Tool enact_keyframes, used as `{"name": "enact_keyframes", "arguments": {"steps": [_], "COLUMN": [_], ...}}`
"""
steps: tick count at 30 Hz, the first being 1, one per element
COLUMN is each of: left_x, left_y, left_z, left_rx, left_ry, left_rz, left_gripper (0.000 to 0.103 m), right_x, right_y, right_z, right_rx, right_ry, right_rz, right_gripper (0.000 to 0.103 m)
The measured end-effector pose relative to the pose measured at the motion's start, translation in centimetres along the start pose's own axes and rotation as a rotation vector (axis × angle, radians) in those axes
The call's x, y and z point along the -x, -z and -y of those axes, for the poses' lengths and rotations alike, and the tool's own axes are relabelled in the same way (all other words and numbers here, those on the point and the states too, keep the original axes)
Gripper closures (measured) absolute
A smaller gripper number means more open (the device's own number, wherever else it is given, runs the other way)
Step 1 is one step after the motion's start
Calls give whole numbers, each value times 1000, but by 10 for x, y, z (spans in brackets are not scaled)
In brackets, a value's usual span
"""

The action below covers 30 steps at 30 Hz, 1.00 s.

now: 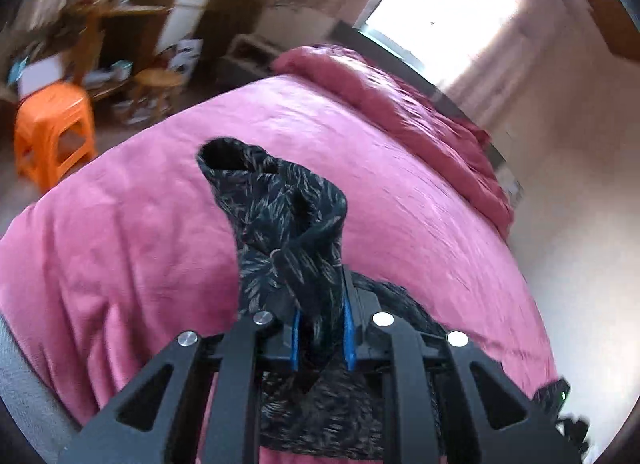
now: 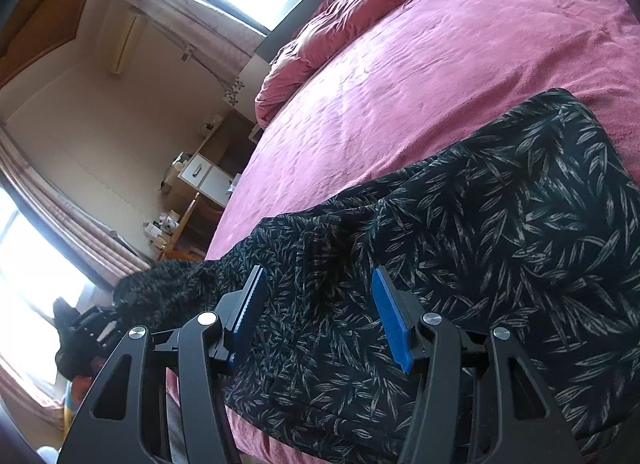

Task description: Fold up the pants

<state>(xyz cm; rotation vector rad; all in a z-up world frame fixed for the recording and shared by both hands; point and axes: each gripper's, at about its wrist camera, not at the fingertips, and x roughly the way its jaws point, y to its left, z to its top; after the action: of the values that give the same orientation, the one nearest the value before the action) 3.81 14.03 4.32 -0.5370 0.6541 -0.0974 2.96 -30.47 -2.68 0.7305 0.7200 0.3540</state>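
The pants are black with a grey leaf print. In the left wrist view my left gripper [image 1: 320,328] is shut on a bunched part of the pants [image 1: 280,216], which rises in a twisted fold above the pink bed [image 1: 120,224]. In the right wrist view the pants [image 2: 500,232] lie spread on the bed's near edge. My right gripper [image 2: 320,316] is open just above the cloth, its blue pads [image 2: 390,320] apart and empty. The left gripper [image 2: 92,328] shows at far left holding the pants' other end.
A rumpled pink duvet [image 1: 420,116] lies along the bed's far side by the window. An orange stool [image 1: 52,132] and wooden furniture stand beyond the bed. A desk with drawers [image 2: 200,180] stands by the wall.
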Motion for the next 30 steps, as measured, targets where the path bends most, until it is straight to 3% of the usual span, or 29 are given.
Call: {"name": "enact_keyframes", "arguments": {"steps": [6,8,16,19,25,27,30], "left_x": [-3,-7,-24,-35,-64,-64,-54], "left_y": [20,28,70,93,136,143,146], "left_z": [56,72,124,144,150,148,146], "left_rx": [-140,-176,-331,-403,-518,-520,-489], "left_ry": [96,120,192,196,149,156,229], "left_rz": [-61,-81,-184,-230,-315,-333,-353], "left_gripper": [89,89,89,89,88,83,59], "right_x": [-3,-3,-8,-14,-26,-28,-29], "right_y": [1,1,4,5,5,4,3], "right_z": [-3,-6,-21,-21,-21,-20,-19], "right_rx": [11,20,37,21,-20,-30,-29], "right_ry": [-31,-44,-161,-188,-182,-178,-176], "right_rz": [-13,-14,-46,-74,-128,-130,-134], "right_gripper": [49,43,42,35,34,34,34]}}
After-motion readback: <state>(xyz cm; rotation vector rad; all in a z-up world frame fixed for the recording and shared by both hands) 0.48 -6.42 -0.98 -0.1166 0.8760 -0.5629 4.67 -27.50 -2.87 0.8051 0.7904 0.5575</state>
